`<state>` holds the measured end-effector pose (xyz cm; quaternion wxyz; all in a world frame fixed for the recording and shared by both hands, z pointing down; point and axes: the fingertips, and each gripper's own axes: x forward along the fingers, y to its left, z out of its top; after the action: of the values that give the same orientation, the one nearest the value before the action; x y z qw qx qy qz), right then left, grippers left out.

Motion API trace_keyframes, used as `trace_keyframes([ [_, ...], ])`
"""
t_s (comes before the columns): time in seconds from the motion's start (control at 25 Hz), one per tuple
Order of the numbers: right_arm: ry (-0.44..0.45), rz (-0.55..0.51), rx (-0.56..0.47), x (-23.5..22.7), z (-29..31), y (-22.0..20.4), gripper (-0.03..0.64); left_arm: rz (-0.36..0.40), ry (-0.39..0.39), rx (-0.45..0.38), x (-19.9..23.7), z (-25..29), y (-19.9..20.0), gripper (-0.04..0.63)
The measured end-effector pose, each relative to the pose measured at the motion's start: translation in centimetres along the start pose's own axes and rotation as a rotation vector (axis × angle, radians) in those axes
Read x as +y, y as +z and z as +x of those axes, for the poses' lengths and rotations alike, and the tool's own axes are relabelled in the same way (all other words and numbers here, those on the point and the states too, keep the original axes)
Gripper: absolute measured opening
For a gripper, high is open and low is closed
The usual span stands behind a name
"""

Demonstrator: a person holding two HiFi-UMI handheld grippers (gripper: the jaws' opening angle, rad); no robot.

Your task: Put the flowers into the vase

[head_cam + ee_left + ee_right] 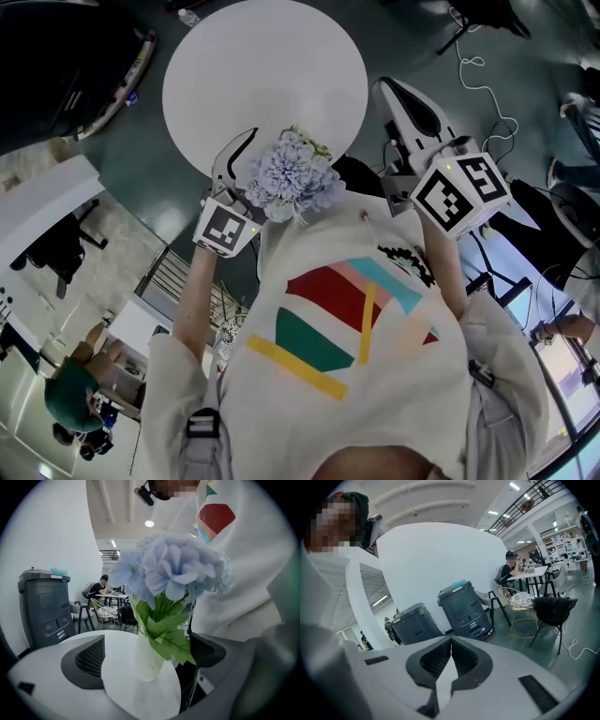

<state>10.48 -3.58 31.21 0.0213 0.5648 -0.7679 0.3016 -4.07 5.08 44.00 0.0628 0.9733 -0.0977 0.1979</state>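
Observation:
A bunch of pale blue flowers with green leaves stands in a white vase on the round white table, near its front edge. In the head view the blooms hide the vase. My left gripper is open, its two dark pads on either side of the vase with a gap on each side. It shows at the flowers' left in the head view as the left gripper. My right gripper is held off the table's right edge, shut and empty, pads pressed together at the right gripper.
Grey bins stand against a white wall, also seen as a grey bin. Chairs and a seated person at a table lie beyond. White cables trail on the floor at right.

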Motion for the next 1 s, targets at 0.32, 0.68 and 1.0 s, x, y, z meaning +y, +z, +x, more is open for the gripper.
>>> trace_keyframes([
  [0.32,0.008,0.002,0.018,-0.2,0.3,-0.2,0.012,-0.045,0.032,0.001,0.0,-0.6,-0.4,0.551],
  [0.68,0.025,-0.005,0.032,0.0,0.8,-0.4,0.012,-0.032,0.044,0.045,-0.4,-1.2,-1.2,0.551],
  [1.0,0.035,-0.007,0.038,0.5,1.5,-0.7,0.012,-0.062,0.071,0.043,-0.1,-2.2,-2.2,0.551],
])
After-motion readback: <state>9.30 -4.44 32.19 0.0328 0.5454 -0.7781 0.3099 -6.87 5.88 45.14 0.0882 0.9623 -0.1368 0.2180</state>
